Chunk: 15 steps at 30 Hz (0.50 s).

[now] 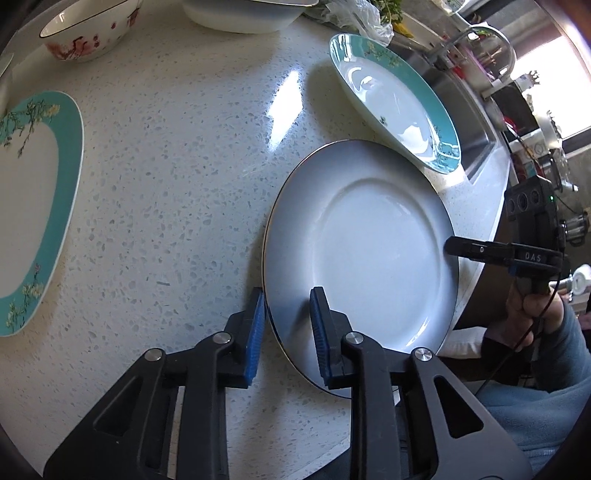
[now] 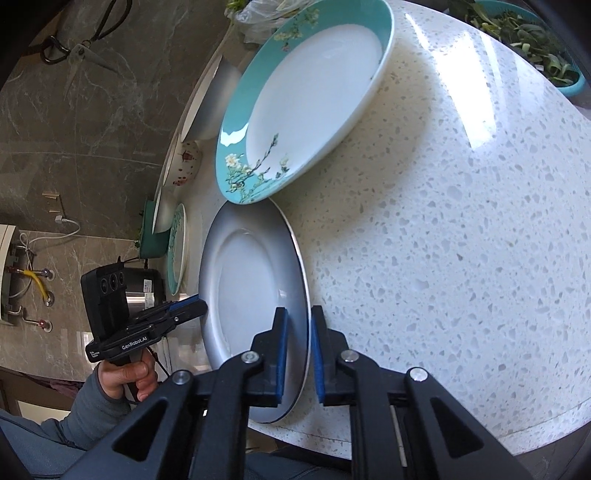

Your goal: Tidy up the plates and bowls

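Note:
A grey-white plate [image 1: 369, 243] with a dark rim lies on the speckled counter; it also shows in the right wrist view [image 2: 251, 291]. My left gripper [image 1: 288, 325] straddles its near-left rim, jaws apart, with a gap at each pad. My right gripper [image 2: 298, 350] straddles the opposite rim, jaws slightly apart around it. The right gripper shows in the left wrist view [image 1: 454, 247] at the plate's right edge. A teal-rimmed floral plate [image 1: 399, 99] leans on the grey plate's far edge; it also shows in the right wrist view [image 2: 306, 96].
A second teal-rimmed plate [image 1: 33, 206] lies at the left. A red-flowered bowl [image 1: 88, 33] and a white bowl [image 1: 243, 14] stand at the back. The sink [image 1: 465, 122] and counter edge run along the right. A basket of greens [image 2: 532, 40] sits far right.

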Tool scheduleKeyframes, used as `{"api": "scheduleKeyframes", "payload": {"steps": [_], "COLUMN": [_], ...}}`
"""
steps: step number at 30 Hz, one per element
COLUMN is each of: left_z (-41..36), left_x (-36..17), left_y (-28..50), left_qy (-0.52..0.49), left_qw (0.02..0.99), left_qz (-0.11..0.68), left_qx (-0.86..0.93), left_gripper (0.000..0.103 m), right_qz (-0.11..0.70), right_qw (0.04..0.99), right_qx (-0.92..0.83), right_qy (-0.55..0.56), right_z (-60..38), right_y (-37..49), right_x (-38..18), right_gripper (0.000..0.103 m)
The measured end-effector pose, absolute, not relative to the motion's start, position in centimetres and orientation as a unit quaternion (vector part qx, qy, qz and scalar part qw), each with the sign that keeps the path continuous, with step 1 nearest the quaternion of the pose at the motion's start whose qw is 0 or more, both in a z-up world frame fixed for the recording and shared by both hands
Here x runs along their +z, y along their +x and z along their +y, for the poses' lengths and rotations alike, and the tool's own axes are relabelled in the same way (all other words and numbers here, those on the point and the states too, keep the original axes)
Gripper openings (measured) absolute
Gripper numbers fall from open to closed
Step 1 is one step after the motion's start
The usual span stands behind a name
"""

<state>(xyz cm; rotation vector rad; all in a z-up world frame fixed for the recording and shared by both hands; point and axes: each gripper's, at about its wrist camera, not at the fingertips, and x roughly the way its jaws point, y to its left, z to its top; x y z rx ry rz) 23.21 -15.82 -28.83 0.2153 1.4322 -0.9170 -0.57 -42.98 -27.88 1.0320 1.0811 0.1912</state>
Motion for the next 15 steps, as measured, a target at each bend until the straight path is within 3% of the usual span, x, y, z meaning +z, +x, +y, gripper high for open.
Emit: {"api": "scheduleKeyframes", "payload": {"steps": [15], "left_z": [-15.55], "left_x": [-28.99], "left_y": [22.99], "left_qy": [0.084], "left_qw": [0.644], "left_qz": [0.642], "left_qx": [-0.407], "left_gripper": [0.019], "right_qz": [0.496], "right_qw": [0.718], "right_qx": [0.087], "right_qy": [0.481], "right_z": [-43.44], "right_y": [-0.27], "right_x": [-27.96], "right_gripper": [0.014]}}
